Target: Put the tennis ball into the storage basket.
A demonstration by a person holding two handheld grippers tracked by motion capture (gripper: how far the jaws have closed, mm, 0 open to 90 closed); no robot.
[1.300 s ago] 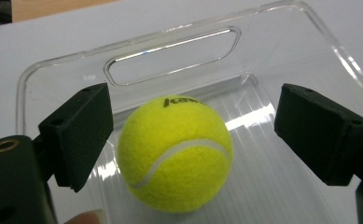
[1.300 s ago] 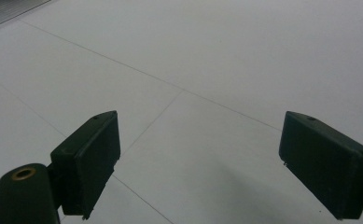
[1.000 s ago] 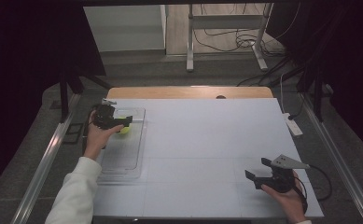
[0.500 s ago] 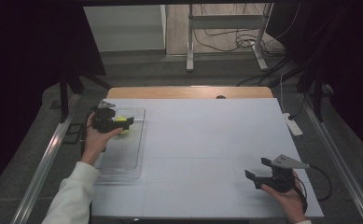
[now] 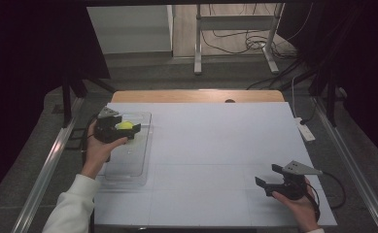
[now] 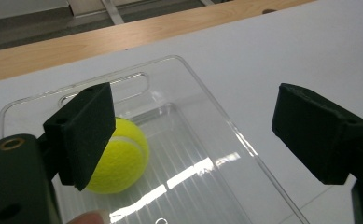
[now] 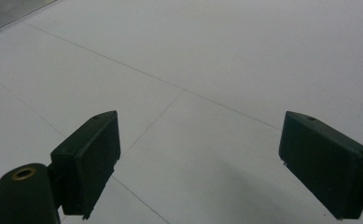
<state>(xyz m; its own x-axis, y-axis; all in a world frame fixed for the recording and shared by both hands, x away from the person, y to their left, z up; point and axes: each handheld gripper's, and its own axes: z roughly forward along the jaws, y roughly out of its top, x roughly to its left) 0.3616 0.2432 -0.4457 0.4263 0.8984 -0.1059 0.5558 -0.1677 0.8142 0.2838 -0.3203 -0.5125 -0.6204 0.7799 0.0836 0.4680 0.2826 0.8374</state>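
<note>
Now the left gripper [image 6: 193,135] hangs over the clear plastic tray [image 6: 226,135], jaws spread wide, nothing between them. Its own view puts the yellow tennis ball [image 6: 118,161] in the tray, just behind its left-hand jaw; from the high view the ball [image 5: 124,125] merely peeks out beside the gripper [image 5: 121,130]. Far across the white table [image 5: 215,145], the right gripper [image 7: 198,163] gapes too, over bare tabletop.

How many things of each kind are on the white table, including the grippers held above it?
Yellow-green tennis ball: 1
Clear plastic tray: 1
Black two-jaw grippers: 2, left gripper and right gripper
White power strip at the table's right edge: 1
Total: 5
</note>
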